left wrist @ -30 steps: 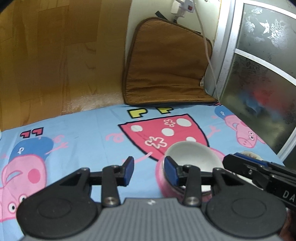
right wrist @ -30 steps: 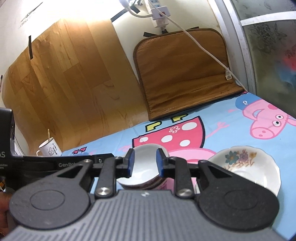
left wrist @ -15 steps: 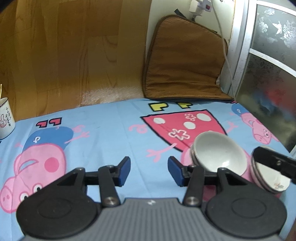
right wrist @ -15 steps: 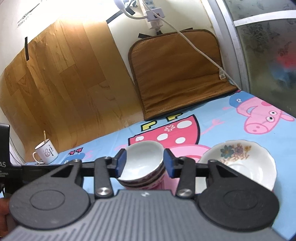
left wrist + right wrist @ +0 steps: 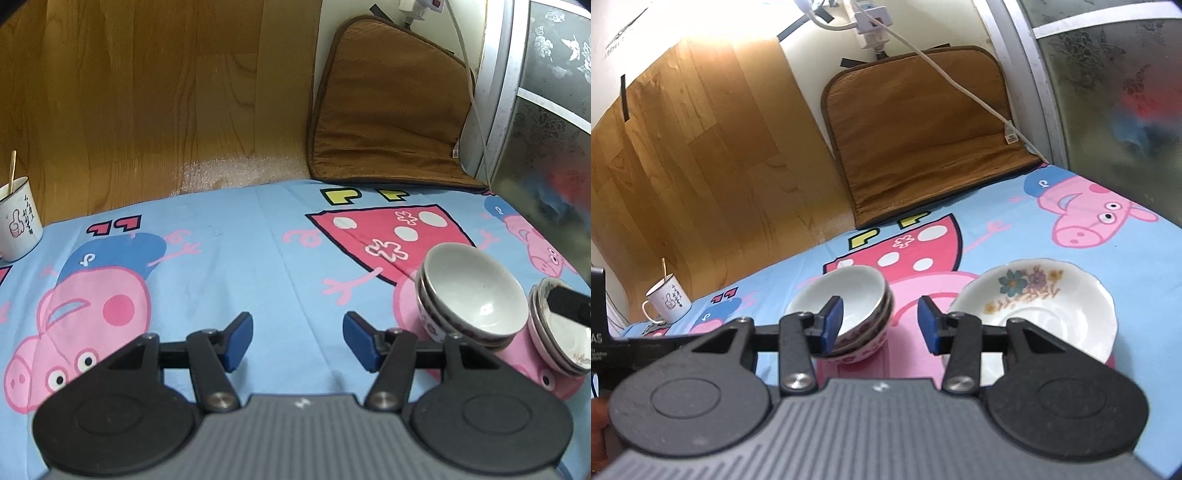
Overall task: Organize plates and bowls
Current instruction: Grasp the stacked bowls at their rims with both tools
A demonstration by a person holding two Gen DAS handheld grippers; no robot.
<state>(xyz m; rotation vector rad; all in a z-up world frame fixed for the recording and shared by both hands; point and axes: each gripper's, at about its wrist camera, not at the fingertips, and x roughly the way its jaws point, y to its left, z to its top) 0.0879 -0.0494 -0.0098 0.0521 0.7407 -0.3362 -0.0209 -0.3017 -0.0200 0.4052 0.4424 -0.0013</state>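
Nearest in the left wrist view, the left claw (image 5: 297, 341) hangs over bare cloth with its blue pads spreading wider and nothing between them. The right claw (image 5: 880, 325) also stands spread and empty; its left pad sits in front of the rim of the stack of white ceramic bowls with dark patterned outsides (image 5: 849, 314) without pressing on it, and the bowls lie only partly in the gap. That stack, which looks like two or three nested bowls, rests on the table under a blue cartoon-pig cloth (image 5: 240, 258), tilted a little to one side. Just beside it on the right lies the white scalloped plate with a flower print (image 5: 1034, 306), which from the left view seems to be more than one plate stacked. By my reading, the bowls are gathered and both claws are free, so the step in hand is a release and pull-back. Next, the stacks may need squaring up or moving to a final spot, calling for a firm pinch on a rim. Farther off stand a white enamel mug with a stick in it (image 5: 666, 301) and a brown woven mat (image 5: 923, 140) against the wall.
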